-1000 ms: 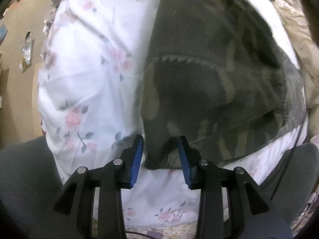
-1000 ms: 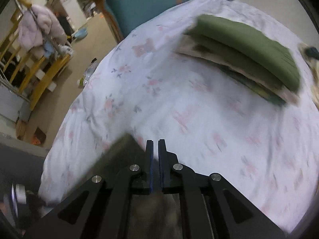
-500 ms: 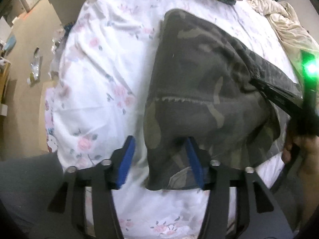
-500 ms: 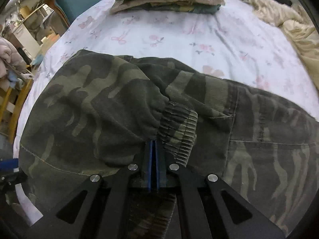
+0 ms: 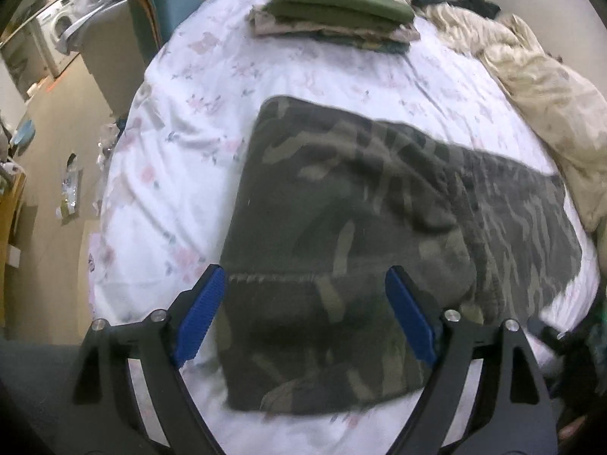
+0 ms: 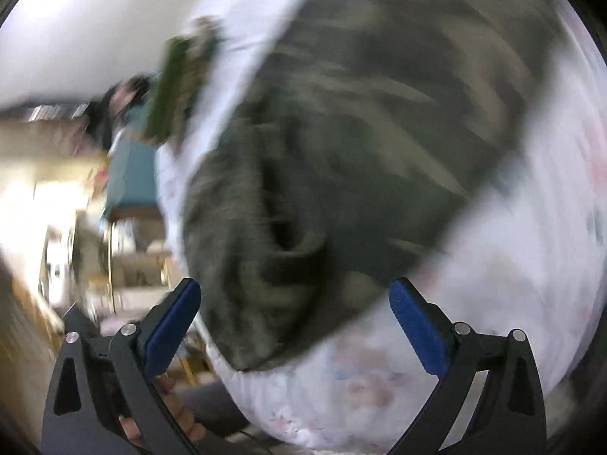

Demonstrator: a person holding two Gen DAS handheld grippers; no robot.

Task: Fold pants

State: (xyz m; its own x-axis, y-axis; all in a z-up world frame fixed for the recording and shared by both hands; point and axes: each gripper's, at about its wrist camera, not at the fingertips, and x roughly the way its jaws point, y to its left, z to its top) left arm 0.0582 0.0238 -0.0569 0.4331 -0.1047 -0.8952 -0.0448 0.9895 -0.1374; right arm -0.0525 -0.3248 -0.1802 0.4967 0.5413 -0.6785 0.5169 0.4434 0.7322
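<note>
The camouflage pants (image 5: 341, 235) lie folded over on the white floral bed sheet (image 5: 170, 197), their near edge toward me. My left gripper (image 5: 303, 318) is open and empty, held above the near part of the pants. In the right wrist view, blurred and tilted, the pants (image 6: 360, 132) fill the middle. My right gripper (image 6: 296, 326) is open and empty, just off their near edge.
A stack of folded green and camouflage clothes (image 5: 337, 15) sits at the far end of the bed. A crumpled beige blanket (image 5: 538, 87) lies along the right side. The floor (image 5: 49, 159) with litter and a washing machine (image 5: 57, 26) are at left.
Both grippers have opened wide. The right one has let go of the pants, which now lie on the bed. The left gripper has drawn back and up; the right view has swung round.
</note>
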